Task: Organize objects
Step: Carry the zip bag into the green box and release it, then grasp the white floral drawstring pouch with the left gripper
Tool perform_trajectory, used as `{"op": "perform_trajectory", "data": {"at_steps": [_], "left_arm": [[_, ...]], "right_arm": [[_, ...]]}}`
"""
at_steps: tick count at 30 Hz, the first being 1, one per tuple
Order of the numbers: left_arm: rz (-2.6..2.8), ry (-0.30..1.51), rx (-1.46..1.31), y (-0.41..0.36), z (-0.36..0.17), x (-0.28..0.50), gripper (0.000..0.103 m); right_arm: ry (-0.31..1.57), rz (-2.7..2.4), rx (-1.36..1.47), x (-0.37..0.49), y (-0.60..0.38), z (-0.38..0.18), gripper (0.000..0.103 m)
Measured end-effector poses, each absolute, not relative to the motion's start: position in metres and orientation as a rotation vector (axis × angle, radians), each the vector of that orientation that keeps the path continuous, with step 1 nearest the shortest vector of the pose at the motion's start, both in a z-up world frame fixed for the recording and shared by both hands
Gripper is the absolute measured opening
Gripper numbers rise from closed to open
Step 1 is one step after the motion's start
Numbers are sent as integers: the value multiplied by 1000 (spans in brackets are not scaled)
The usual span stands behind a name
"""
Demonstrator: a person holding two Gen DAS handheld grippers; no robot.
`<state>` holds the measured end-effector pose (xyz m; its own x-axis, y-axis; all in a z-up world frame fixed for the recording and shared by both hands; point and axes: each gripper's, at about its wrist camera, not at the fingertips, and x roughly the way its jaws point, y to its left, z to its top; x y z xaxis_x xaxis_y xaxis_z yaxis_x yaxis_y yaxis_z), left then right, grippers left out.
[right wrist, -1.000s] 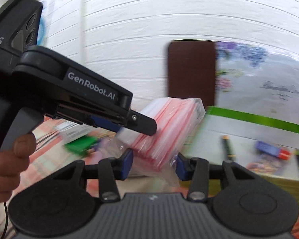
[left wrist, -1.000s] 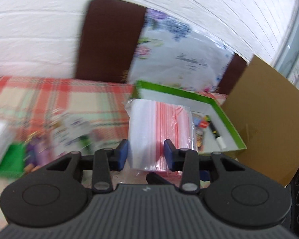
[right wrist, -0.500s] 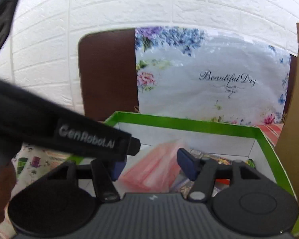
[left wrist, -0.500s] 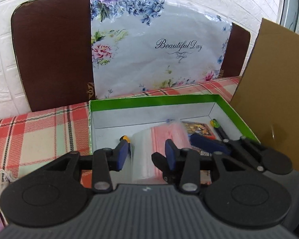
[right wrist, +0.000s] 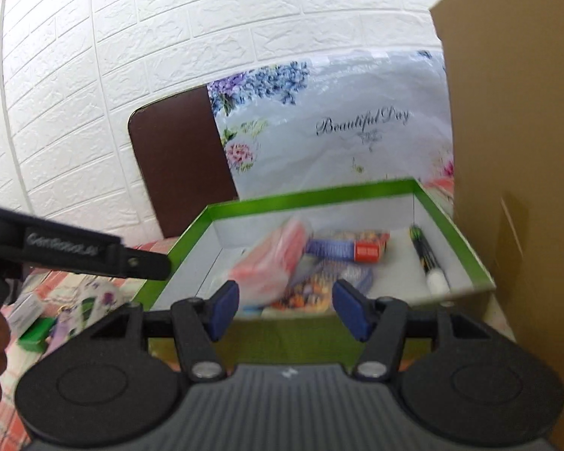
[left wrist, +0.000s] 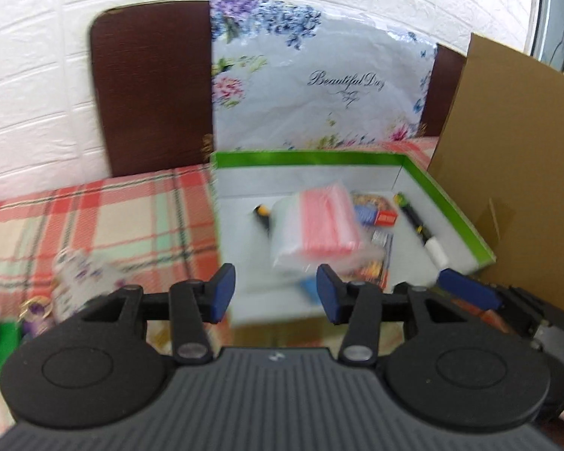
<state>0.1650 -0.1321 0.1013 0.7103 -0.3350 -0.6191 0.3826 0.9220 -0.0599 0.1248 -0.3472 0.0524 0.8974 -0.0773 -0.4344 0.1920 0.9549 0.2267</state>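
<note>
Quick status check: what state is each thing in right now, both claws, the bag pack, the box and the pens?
Left claw: open, holding nothing.
Right claw: open, holding nothing.
Clear pack of red-striped zip bags: released, lying inside the box on other items.
Green-rimmed white box: lidless, open.
Black marker with white end: flat by the right wall.
Orange-tipped black pen: flat, partly under the pack.

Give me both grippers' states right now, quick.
Left gripper: open, holding nothing.
Right gripper: open, holding nothing; the bag of red strips lies in the green box.
</note>
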Motion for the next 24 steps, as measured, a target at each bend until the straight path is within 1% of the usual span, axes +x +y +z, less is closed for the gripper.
{"op": "perform_trajectory", "data": {"at_steps": [6, 11, 15, 17, 24], "left_arm": [[-325, 691, 95, -108, 95, 132, 50], [-250, 700, 110, -85, 88, 114, 54], [-188, 702, 116, -60, 82, 103, 59], [-161, 714, 107, -46, 78, 102, 59], [-81, 759, 34, 9, 55, 100, 63]], "right_arm": [[486, -95, 288, 103, -329, 53, 57], [521, -44, 296, 96, -305, 56, 57], [546, 8, 306, 95, -284, 58, 57], [564, 28, 303, 96, -273, 58, 57], [643, 96, 201, 105, -225, 43, 57]]}}
